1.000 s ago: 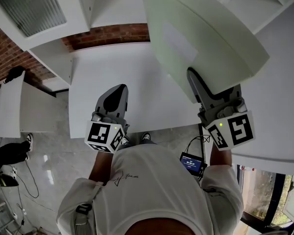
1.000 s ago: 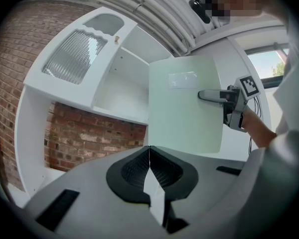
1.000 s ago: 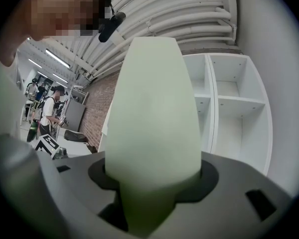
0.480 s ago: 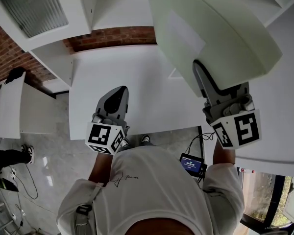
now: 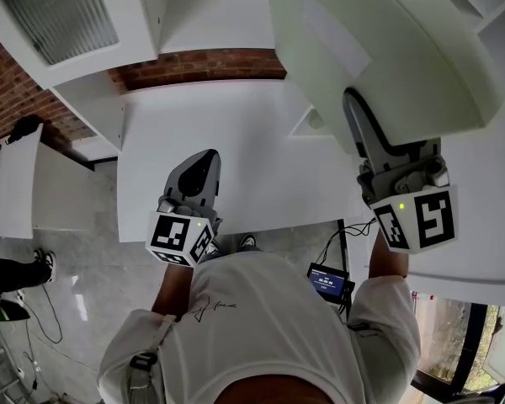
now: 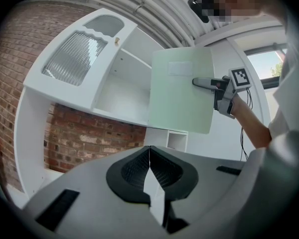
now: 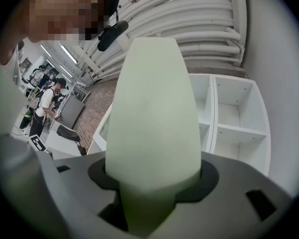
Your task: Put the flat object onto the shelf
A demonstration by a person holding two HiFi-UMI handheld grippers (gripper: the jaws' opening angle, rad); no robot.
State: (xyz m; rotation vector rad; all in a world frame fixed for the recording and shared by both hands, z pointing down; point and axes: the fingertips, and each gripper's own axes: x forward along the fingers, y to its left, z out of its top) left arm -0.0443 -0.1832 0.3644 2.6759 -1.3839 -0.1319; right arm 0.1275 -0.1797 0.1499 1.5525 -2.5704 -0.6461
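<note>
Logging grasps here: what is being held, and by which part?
The right tongs clamp the pale green board at the middle of one edge; the left tongs are shut, empty.

The white bench [image 5: 236, 150] fills the middle of the head view. Its far edge meets a brick wall [image 5: 194, 64] at 12 o'clock, and the open white compartments of the shelf [image 5: 210, 15] stand above that. From 7 to 9 o'clock lies the grey tiled floor [image 5: 84, 284], and the person's shoes [image 5: 249, 240] rest on it just at the bench's near edge.

Flat object [image 5: 387, 49]: top edge off-frame
</note>
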